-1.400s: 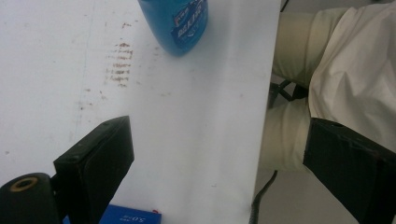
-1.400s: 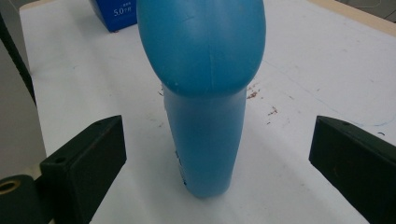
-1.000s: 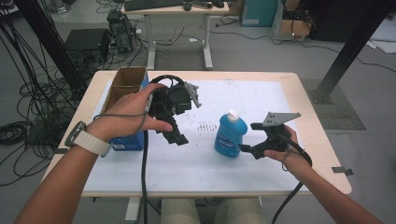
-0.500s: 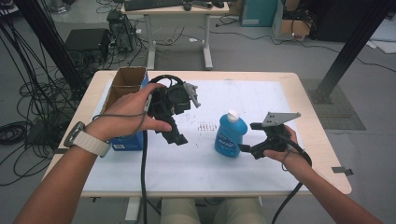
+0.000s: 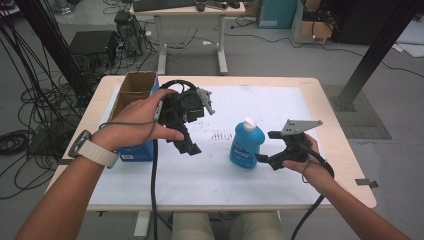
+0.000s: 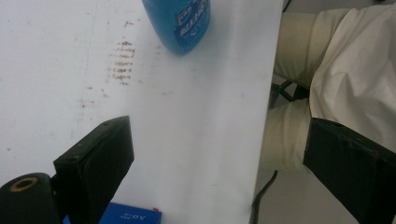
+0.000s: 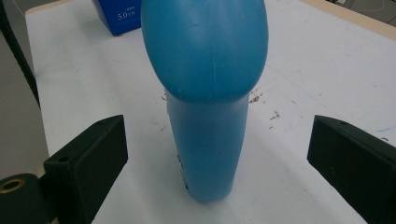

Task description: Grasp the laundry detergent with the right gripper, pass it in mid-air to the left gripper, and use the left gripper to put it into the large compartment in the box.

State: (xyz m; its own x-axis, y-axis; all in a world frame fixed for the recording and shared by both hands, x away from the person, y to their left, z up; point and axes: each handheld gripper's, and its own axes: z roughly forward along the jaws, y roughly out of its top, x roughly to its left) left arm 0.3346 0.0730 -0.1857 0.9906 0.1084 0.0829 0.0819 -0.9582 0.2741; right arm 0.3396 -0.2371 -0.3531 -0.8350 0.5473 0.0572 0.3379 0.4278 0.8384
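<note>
- The blue bottle (image 5: 246,146) stands upright on the white table (image 5: 200,180), a little right of centre, with its white cap (image 5: 248,123) on. In the right gripper view the bottle (image 7: 208,107) sits between the two black jaws, which stand wide and clear of it on both sides.
- The right gripper (image 5: 265,159) comes in low from the bottle's right. A grip near the base leaves the broad upper part free to lean, so the bottle could tip when lifted.
- The bottle's body is smooth and rounded. If the jaws close off-centre, it could twist or squirt out sideways and fall over.
- One jaw reaching the bottle before the other would likely push it across the smooth table instead of holding it.
- The left gripper (image 5: 187,145) hangs above the table to the left of the bottle, jaws wide with nothing between them. In its own view the bottle (image 6: 180,23) lies well ahead near the top edge.
- The blue box (image 5: 135,151) and the cardboard box (image 5: 131,90) stand close to the left hand (image 5: 137,122). A careless swing of that gripper or its cable could knock them.
</note>
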